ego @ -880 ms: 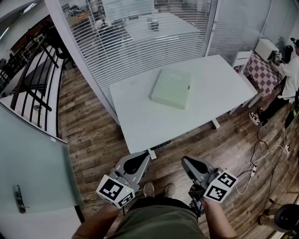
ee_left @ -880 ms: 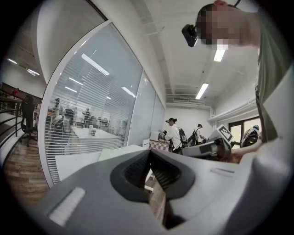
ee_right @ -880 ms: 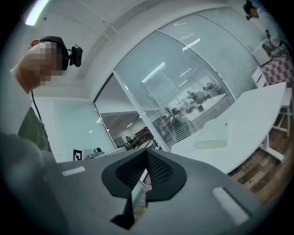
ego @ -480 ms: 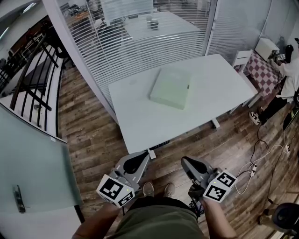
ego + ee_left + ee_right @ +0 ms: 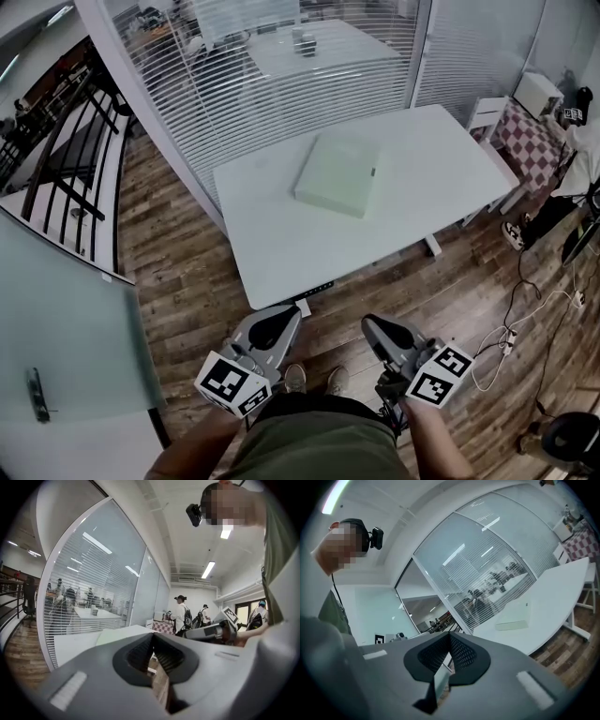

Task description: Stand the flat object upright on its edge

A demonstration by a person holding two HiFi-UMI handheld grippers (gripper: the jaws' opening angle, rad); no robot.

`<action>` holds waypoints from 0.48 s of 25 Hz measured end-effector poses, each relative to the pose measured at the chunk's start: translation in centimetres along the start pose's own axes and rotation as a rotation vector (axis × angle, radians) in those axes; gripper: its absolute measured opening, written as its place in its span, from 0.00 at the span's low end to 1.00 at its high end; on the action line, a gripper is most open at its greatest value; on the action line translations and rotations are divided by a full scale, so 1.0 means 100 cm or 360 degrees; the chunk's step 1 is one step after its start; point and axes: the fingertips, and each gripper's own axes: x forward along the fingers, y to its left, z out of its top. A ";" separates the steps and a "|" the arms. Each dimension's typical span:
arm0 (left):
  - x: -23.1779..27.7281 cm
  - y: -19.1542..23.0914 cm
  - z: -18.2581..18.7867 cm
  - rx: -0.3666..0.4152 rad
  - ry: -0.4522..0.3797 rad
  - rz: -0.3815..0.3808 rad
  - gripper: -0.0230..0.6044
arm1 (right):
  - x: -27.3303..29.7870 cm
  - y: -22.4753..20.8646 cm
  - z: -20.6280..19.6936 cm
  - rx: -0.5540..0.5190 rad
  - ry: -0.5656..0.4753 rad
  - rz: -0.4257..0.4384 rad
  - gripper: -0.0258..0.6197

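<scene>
The biggest thing is the brown wooden floor (image 5: 187, 281), which runs all around. Behind it stands a tall glass wall with white blinds (image 5: 262, 84). A big white surface (image 5: 281, 244) stands right against that wall. At its far right end there is a seat with a red and white checked cover (image 5: 530, 141). The flat pale green thing (image 5: 337, 174) lies flat on the surface, near the middle and a bit toward the glass wall. Both claws are held low, close to the person's body, well apart from the green thing. The near edge of the surface and a strip of floor lie between them. The left claw (image 5: 286, 314) is closed tight with nothing in it. The right claw (image 5: 370, 323) is closed tight too, and it is empty. Thin white cables (image 5: 511, 328) lie on the floor at the right.
</scene>
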 end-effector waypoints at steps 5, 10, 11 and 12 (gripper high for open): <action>0.013 -0.013 -0.003 0.0031 0.0011 0.0010 0.04 | -0.016 -0.014 0.005 0.0003 -0.0017 -0.0001 0.06; 0.027 -0.027 -0.008 0.0031 0.0016 0.0012 0.04 | -0.030 -0.030 0.007 0.0028 -0.0016 -0.0001 0.06; 0.029 -0.028 -0.009 0.0031 0.0019 0.0014 0.04 | -0.031 -0.032 0.007 0.0037 -0.0016 0.0000 0.06; 0.030 -0.028 -0.009 0.0030 0.0021 0.0017 0.04 | -0.032 -0.034 0.007 0.0044 -0.0015 0.0002 0.06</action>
